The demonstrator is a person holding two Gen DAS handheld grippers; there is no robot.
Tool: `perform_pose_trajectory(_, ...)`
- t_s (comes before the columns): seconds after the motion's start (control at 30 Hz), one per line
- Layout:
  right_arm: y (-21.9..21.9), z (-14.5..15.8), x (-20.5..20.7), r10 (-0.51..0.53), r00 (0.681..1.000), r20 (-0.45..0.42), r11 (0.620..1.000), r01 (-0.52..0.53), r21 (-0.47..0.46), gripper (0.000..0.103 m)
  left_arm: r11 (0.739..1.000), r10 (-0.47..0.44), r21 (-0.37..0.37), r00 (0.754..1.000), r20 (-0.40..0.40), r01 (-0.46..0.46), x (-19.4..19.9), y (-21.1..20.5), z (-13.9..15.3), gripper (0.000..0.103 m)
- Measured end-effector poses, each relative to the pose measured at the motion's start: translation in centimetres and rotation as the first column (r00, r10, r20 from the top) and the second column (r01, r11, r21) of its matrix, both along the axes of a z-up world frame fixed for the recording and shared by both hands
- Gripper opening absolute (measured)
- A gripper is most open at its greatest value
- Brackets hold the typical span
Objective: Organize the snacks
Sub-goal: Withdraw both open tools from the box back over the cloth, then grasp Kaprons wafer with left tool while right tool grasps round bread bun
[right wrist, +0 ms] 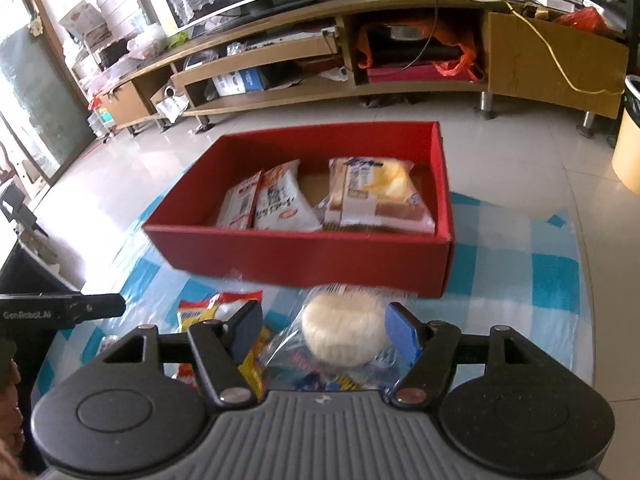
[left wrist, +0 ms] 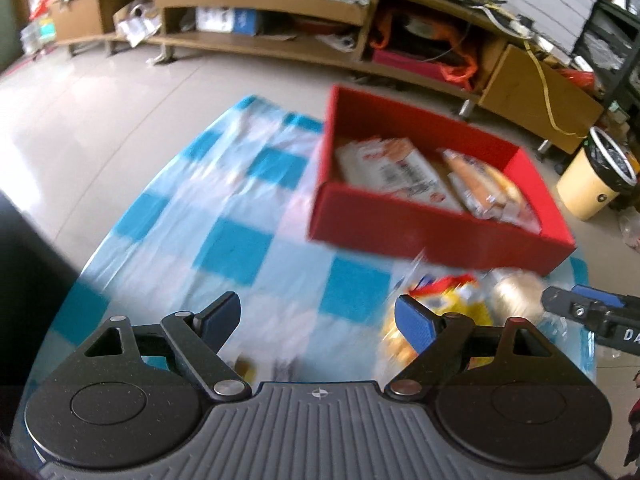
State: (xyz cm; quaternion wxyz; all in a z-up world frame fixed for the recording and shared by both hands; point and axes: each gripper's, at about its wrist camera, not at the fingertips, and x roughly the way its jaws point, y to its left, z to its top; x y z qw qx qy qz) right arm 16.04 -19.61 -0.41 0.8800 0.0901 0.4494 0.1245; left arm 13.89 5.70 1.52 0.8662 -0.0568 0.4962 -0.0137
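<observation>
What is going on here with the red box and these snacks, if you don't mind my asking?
A person is sorting snacks into a red box on a checked cloth. Three packs already lie inside it. The right tool is open around a round bun in a clear bag, in front of the box; whether the pads touch it is unclear. The left tool is open and holds nothing, beside a yellow pack still on the cloth.

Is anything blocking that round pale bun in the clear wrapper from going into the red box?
Only the red cardboard box's near wall stands between; the round pale wrapped bun, between the open right gripper's fingers, must go over it.
</observation>
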Motion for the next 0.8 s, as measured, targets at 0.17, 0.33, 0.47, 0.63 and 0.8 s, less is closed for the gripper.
perform_pose_trajectory(0.17, 1.2, 0.1, -1.5, 0.037, 0.999, 0.000, 0.999, -0.037, 0.005, 0.066, 0.999, 0.035, 0.018, 0.998, -0.050, -0.034, -1.9, 1.5, -1.3, 0.089)
perform_pose_trajectory(0.33, 1.7, 0.1, -2.8, 0.051, 0.999, -0.006, 0.999, -0.051, 0.012, 0.066, 0.998, 0.057, 0.027, 0.994, -0.088, -0.055, -3.0, 2.0, -2.4, 0.089)
perform_pose_trajectory(0.47, 1.2, 0.2, -3.7, 0.038, 0.999, -0.010, 0.999, -0.037, 0.023, 0.066, 0.997, 0.054, 0.059, 0.993, -0.107, -0.048, -3.1, 1.6, -3.3, 0.090)
perform_pose_trajectory(0.63, -0.4, 0.3, -4.1, -0.002, 1.000, -0.016, 0.999, 0.002, 0.035, 0.067, 0.995, 0.051, 0.092, 0.990, -0.132, -0.039, -2.7, 1.1, -4.5, 0.088)
perform_pose_trajectory(0.8, -2.6, -0.6, -3.3, -0.068, 0.996, -0.053, 0.997, 0.070, 0.029, 0.067, 0.995, 0.064, 0.091, 0.985, -0.163, -0.050, -2.6, 1.3, -5.3, 0.075)
